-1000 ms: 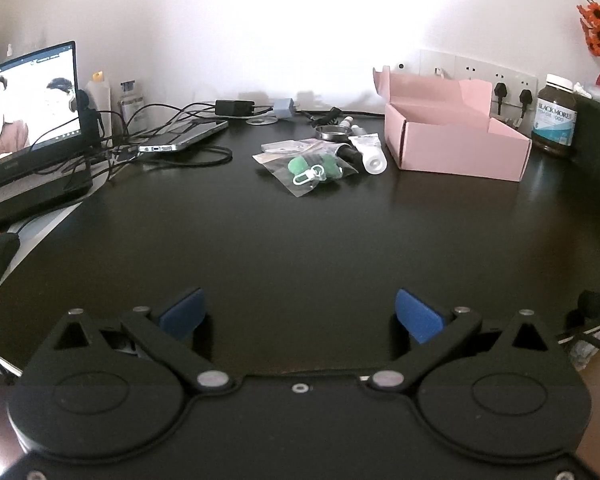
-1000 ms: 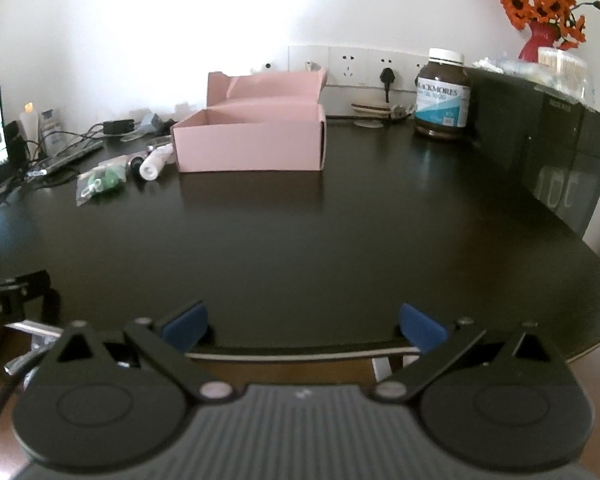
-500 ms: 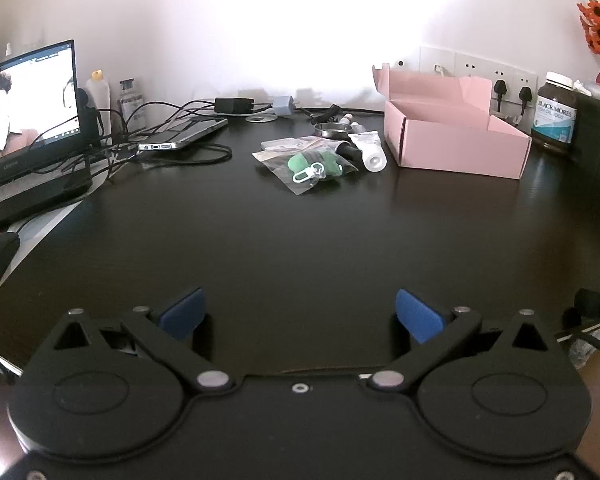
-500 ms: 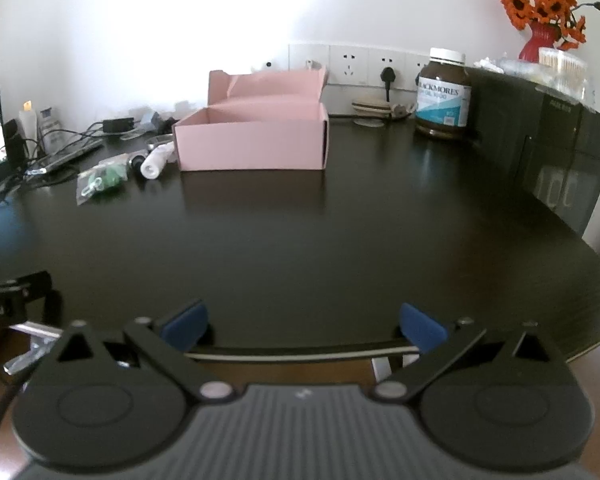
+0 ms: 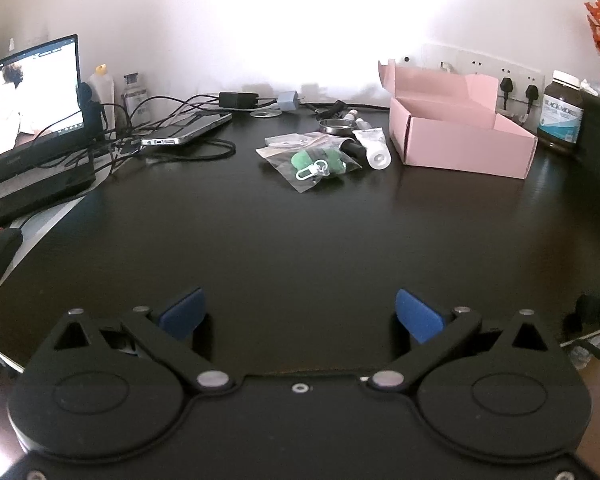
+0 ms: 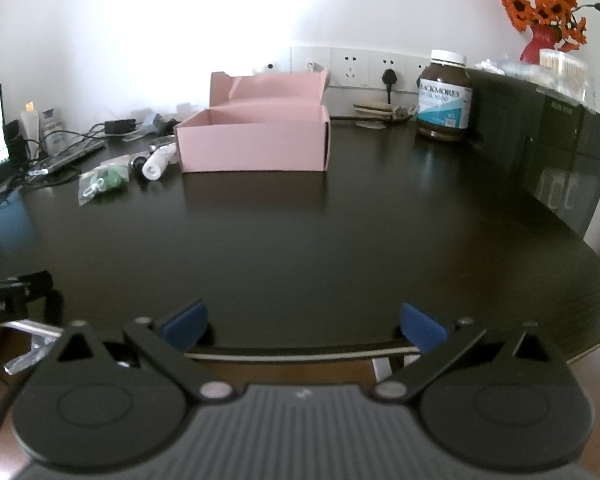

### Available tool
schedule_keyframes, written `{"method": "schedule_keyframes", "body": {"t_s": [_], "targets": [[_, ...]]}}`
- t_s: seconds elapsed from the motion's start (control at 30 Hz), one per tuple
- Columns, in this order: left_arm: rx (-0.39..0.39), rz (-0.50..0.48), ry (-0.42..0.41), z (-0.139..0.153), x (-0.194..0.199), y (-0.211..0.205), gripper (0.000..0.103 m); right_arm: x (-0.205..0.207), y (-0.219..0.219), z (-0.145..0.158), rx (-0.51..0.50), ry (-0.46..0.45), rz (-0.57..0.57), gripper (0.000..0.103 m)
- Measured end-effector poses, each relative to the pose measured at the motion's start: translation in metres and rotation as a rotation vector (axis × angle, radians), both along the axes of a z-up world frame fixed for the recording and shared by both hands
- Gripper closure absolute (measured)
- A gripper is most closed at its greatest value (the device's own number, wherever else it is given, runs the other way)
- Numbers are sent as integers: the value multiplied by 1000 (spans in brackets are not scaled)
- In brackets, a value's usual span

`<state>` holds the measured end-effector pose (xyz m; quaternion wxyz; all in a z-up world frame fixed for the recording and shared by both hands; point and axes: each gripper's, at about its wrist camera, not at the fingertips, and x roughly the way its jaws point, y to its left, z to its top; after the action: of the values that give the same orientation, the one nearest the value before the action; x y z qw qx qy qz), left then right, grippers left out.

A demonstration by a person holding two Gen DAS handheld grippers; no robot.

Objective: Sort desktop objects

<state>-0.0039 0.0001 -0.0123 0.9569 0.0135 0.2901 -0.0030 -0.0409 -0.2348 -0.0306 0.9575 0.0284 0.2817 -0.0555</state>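
Across the far side of the dark desk [image 5: 300, 240], a small cluster of loose items is sitting just left of one open pink box [image 5: 460, 148], touching or nearly touching its left wall. Both grippers are hovering at the near edge, well apart from it all: the left gripper [image 5: 299, 312] is showing its jaws spread wide with nothing between them, and the right gripper [image 6: 302, 322] is doing the same. From the left gripper the cluster is lying ahead and slightly right; from the right gripper it is lying ahead and well left, so the left hand is looking the nearer one. I am counting one clear bag with something green [image 5: 318, 162], one white tube [image 5: 374, 148] with its long axis running toward the camera, one metal ring [image 5: 337, 125], plus a few small pieces behind that I cannot tell apart.
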Motion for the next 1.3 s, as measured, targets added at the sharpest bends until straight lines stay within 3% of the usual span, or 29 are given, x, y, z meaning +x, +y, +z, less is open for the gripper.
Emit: {"method": "schedule_keyframes", "body": {"t_s": [0.13, 0.47, 0.93, 1.3], "targets": [[2, -72, 7, 0, 4, -1, 0, 1, 2, 1, 1, 12, -1, 1], [0, -62, -11, -2, 1, -3, 0, 10, -1, 6, 9, 72, 9, 1], [-2, -79, -64, -6, 4, 4, 0, 13, -5, 7, 6, 89, 50, 1], [35, -106, -52, -3, 16, 0, 0, 19, -8, 9, 2, 98, 113, 1]]}}
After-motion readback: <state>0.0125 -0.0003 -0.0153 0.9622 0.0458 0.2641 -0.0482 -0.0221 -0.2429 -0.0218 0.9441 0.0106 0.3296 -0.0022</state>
